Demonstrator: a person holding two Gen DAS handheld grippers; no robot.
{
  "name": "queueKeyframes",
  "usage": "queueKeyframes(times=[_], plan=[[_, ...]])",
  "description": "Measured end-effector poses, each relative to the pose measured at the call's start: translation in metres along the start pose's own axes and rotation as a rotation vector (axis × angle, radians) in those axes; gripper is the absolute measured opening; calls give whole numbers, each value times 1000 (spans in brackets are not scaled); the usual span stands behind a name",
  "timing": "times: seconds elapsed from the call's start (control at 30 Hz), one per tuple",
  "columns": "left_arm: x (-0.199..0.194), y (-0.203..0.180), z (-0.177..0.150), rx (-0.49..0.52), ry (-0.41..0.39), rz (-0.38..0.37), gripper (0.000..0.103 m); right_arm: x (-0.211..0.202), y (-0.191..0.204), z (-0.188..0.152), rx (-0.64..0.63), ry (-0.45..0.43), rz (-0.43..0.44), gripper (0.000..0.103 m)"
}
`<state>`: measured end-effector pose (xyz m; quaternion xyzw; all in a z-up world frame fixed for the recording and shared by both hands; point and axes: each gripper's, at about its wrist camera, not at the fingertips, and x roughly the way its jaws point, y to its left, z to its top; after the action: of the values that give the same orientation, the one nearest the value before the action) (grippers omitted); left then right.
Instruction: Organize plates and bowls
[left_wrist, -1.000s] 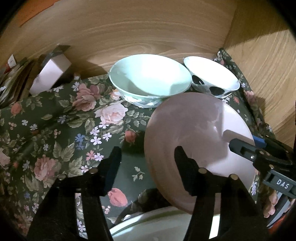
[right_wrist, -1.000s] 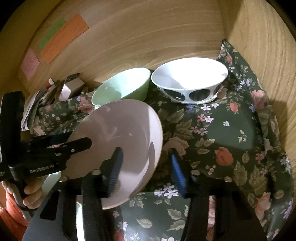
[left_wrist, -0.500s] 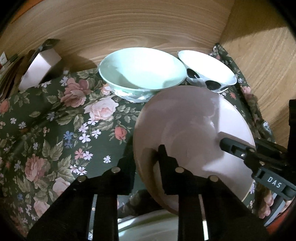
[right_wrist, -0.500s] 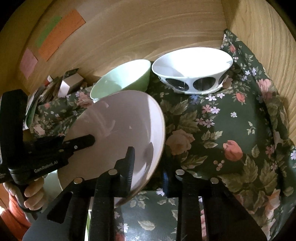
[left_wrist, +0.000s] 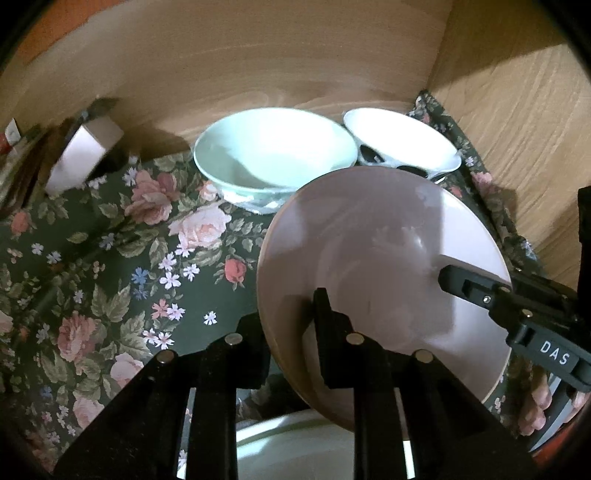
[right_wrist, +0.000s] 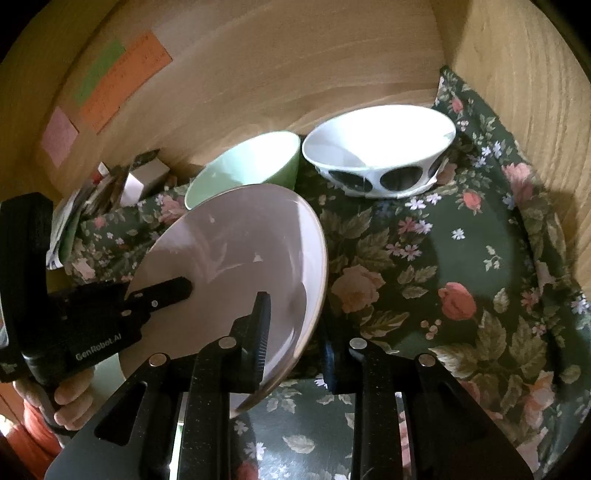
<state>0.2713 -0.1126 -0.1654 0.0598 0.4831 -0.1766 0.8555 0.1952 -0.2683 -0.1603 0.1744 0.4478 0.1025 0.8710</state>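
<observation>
Item 1, left gripper (left_wrist: 291, 325): fingers (left_wrist: 327, 325) having just closed, now clenching the near-left rim of the round, pale pink glazed plate (left_wrist: 376, 266).

Item 2, right gripper (right_wrist: 295, 332): fingers (right_wrist: 260, 325) likewise just closed, now pinching the same plate's right rim, 1 pad above and 1 below.

Item 3, the plate: tilting between both grippers above the dark green floral cloth (left_wrist: 110, 258) covering the counter; whether its underside is touching anything cannot be told.

Item 4, pale green ceramic bowl (left_wrist: 275, 151) and white bowl with black oval spots (right_wrist: 380, 147): sitting side by side at the back against the wooden wall (left_wrist: 258, 66), not nested.

Item 5, whitish dish (left_wrist: 295, 450): partly showing below the plate.

Progress, judged: early; plate gripped but unplaced, bowls awaiting sorting.
</observation>
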Motion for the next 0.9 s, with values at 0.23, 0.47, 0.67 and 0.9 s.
queueKeyframes(times=[0.23,0.47,0.67,0.9], plan=[[-22,0,-1,-16,-42,-6,20,-18,10,1,-16,-33,3,22],[-47,6,-9,-39,-79,1,20,-34,29,-2,-48,-57,18,22],[-72,16,-21,-57,-112,19,20,-43,48,-6,-78,-69,36,22],[-99,30,-38,-81,-144,48,20,-47,75,-13,-112,-73,60,22]])
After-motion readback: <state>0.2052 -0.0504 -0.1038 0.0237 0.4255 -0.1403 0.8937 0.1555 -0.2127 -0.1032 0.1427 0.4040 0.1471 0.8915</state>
